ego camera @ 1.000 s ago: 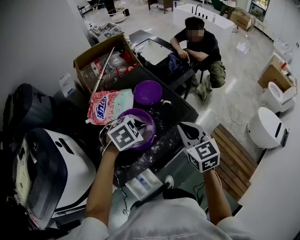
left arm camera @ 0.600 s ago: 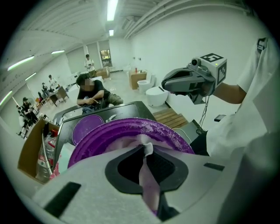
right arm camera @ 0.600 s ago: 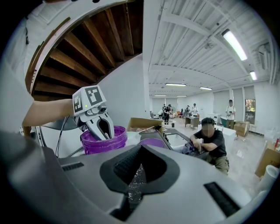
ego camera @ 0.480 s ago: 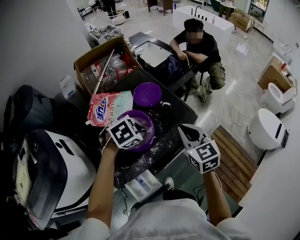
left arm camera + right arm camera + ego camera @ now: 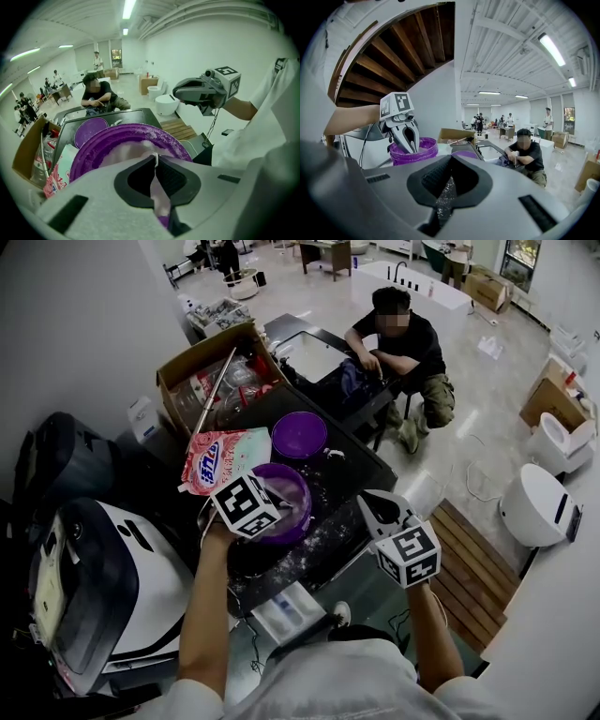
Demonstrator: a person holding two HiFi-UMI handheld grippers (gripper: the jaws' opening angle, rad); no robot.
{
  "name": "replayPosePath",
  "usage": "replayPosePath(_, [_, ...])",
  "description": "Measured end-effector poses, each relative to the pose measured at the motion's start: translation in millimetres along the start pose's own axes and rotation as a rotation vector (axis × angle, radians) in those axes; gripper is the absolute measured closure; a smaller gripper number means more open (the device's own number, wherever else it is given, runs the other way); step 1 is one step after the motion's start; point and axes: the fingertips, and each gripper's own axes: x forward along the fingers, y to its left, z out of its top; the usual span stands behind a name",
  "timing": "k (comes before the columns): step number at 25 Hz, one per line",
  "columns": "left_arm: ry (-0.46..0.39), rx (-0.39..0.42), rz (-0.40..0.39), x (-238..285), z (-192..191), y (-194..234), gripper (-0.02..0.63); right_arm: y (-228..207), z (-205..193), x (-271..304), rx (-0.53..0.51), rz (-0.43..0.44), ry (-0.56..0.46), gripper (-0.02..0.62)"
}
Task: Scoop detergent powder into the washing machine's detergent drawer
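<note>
White walls (image 5: 75, 324) and a pale glossy floor (image 5: 487, 381) — ceiling strip lights (image 5: 553, 49) overhead, desks (image 5: 323, 251) far off.

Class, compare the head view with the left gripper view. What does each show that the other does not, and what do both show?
Only the head view shows the white washing machine at the person's left.

Only the left gripper view shows how the left gripper stands: its jaws are shut on a thin pale handle above the powder.

Both show the purple tub, the purple lid, the detergent bag, the right gripper and the seated person.
</note>
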Motion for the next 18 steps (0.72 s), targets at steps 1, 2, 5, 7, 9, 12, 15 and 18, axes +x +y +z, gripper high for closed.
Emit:
replayPosePath(1, [-0.009, -0.008, -0.01, -2, -1, -3, 0.592, 1, 2, -1, -0.004, 0.001, -0.005, 0.589])
replayPosePath(2, [-0.02, -0.015, -0.019, -5, -3, -6, 0.592, 2, 3, -1, -0.008, 0.001, -0.009, 0.589])
replayPosePath(5, [-0.062, -0.021, -0.045, -14, -5, -13, 0.592, 7, 3, -3, -0.012, 0.004, -0.022, 0.589])
replayPosePath(7, [-0.068, -0.018, -0.065, -19, -5, -17, 0.592, 10, 1, -3, -0.011, 0.004, -0.026, 0.589])
replayPosePath(9, [-0.059, -0.014, -0.078, -23, -8, -19, 0.592, 12, 0, -4, -0.009, 0.002, -0.027, 0.589])
replayPosePath(12, [-0.067, -0.019, -0.074, -28, -11, -20, 0.592, 20, 3, -5, -0.008, 0.008, -0.034, 0.589])
replayPosePath(15, [-0.096, -0.04, -0.079, -33, -12, -22, 0.592, 22, 5, -7, -0.007, 0.0, -0.042, 0.589])
replayPosePath(18, [-0.148, -0.065, -0.097, -39, -11, -25, 0.592, 22, 6, -7, 0.005, -0.007, -0.045, 0.589])
